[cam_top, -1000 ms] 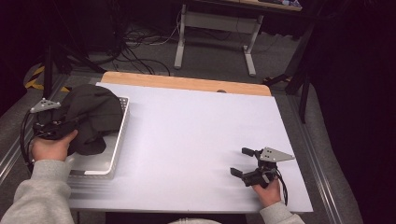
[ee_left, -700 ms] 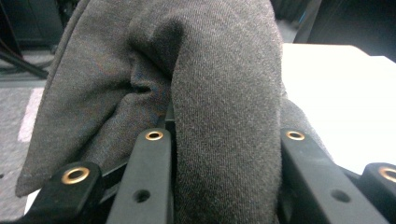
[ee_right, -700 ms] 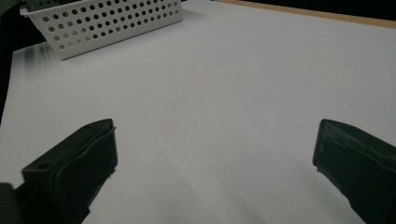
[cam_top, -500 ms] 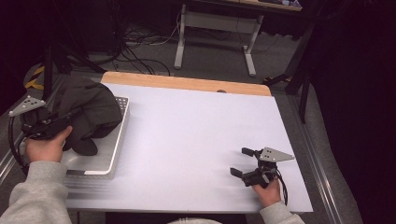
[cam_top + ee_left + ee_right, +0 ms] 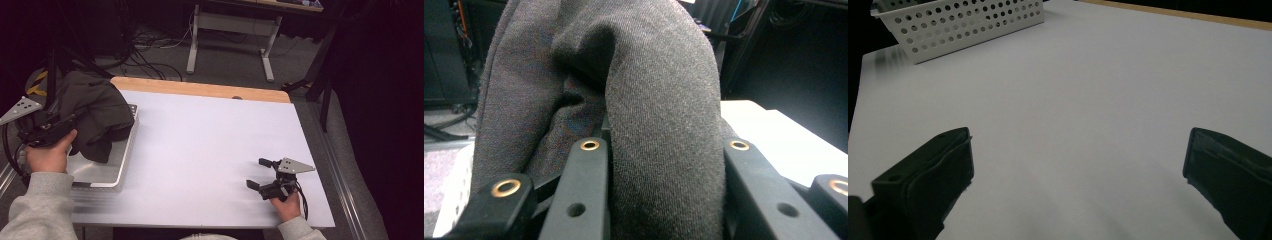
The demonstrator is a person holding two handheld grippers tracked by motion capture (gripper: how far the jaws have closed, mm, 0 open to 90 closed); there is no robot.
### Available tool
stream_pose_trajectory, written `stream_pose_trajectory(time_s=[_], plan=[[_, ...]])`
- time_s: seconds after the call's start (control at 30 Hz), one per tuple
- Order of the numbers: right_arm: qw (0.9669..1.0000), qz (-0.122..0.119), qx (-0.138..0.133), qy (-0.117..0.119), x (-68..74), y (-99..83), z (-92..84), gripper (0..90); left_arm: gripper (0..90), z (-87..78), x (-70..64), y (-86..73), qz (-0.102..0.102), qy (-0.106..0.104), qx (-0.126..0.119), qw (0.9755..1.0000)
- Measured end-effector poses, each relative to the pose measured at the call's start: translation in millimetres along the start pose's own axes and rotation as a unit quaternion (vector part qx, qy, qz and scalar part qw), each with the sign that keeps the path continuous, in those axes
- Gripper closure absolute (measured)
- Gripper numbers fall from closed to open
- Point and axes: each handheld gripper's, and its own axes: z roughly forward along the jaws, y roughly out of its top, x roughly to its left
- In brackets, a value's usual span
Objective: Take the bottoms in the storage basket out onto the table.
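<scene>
A dark grey garment (image 5: 92, 112) hangs bunched above a white perforated basket (image 5: 111, 172) at the table's left edge, its lower end still drooping into the basket. My left gripper (image 5: 70, 122) is shut on a thick fold of this garment (image 5: 659, 100), which runs between the two black jaws of the left gripper (image 5: 664, 145). At the front right, my right gripper (image 5: 256, 173) rests low on the white table (image 5: 200, 145). In the right gripper view the right gripper (image 5: 1080, 145) stands open with nothing between its jaws.
The basket (image 5: 963, 25) sits far off on the white tabletop in the right gripper view. A wooden strip (image 5: 200, 90) borders the table's far edge. Beyond it are a desk frame (image 5: 230, 30) and cables on the floor. A metal rail (image 5: 340, 165) runs along the right side.
My left hand has risen and drifted left, pulling the garment up from the basket. The right gripper has stayed where it was.
</scene>
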Motion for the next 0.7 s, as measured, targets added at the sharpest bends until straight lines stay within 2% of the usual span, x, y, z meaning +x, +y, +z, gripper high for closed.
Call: stream_pose_trajectory(time_s=[0.47,0.53,0.7], plan=[[1.0000,-0.001,0.000,0.000,0.1,0.0,0.0,0.4,70.3,-5.2,-19.5,16.7,0.016,-0.023,-0.026,0.9993],[1.0000,-0.001,0.000,0.001,0.2,0.0,-0.1,0.4,70.3,-5.7,-25.4,21.4,0.026,-0.027,-0.029,0.9989],[1.0000,-0.001,-0.001,0.001,0.2,0.0,-0.2,0.4,70.3,-5.6,-32.1,26.1,0.032,-0.036,-0.037,0.9982]])
